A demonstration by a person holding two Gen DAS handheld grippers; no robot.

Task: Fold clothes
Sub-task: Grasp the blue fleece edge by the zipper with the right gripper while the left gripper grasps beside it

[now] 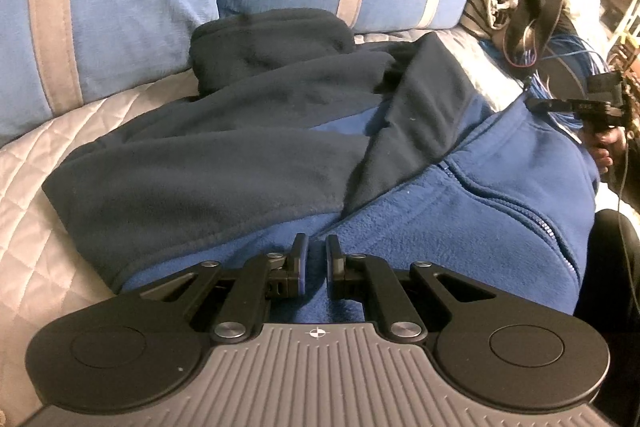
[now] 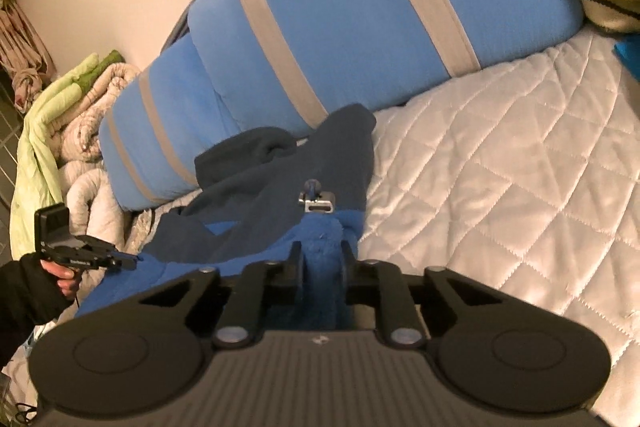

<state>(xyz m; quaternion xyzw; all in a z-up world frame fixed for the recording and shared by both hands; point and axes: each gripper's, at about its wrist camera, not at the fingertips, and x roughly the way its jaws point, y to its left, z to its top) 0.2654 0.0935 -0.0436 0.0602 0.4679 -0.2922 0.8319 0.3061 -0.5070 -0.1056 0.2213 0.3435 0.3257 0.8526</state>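
The left gripper (image 1: 315, 259) sat low in the middle of its own view, its jaws drawn nearly together with a thin fold of blue fleece pinched between the fingers (image 1: 298, 263). The right gripper (image 2: 321, 259) was likewise at the lower middle of its view, its jaws closed on a thick bunch of the same blue cloth, which filled the gap between them.

Both held the fleece jacket (image 1: 460, 195), blue on the body with dark navy sleeves and collar, spread across the centre of the left wrist view. Its zip ran down toward the right edge there, and a metal zip pull (image 2: 316, 203) showed just above the right gripper's jaws.

The jacket lay on a white quilted bed cover (image 2: 500, 167), which stretched across the right half of the right wrist view. Behind it, across the top of both views, stood blue cushions (image 1: 120, 7) with grey stripes. A hand (image 2: 60, 273) in a dark sleeve held the left gripper at the lower left edge of the right wrist view.
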